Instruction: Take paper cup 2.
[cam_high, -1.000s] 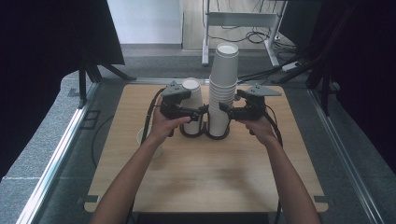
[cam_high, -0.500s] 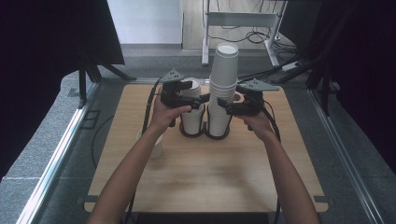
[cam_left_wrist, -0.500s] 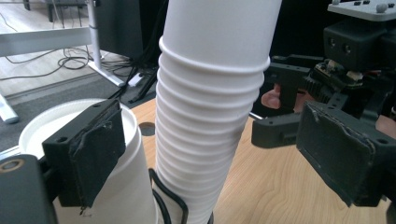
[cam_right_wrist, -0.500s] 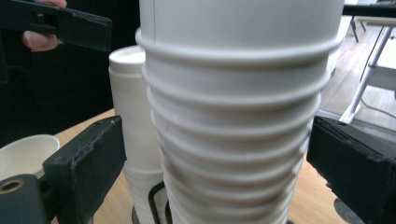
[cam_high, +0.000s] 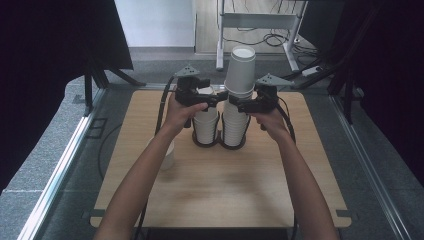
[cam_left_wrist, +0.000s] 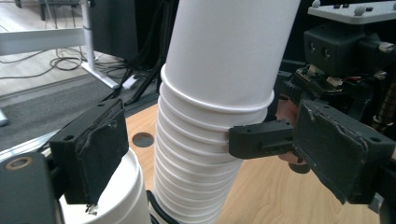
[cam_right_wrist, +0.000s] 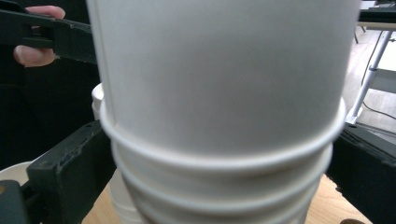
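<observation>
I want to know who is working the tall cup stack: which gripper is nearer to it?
Right. The right gripper has the tall cup stack between its jaws; the left gripper sits beside it, above the short stack.

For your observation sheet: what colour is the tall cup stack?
Plain white tall cup stack, clearest in the left gripper view.

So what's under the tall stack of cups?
A black ring holder on the table grips the tall cup stack at its bottom. The cups cover whatever is inside the ring.

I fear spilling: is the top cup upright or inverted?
Inverted: the top cup shows its closed base upward, its rim down on the tall stack.
</observation>
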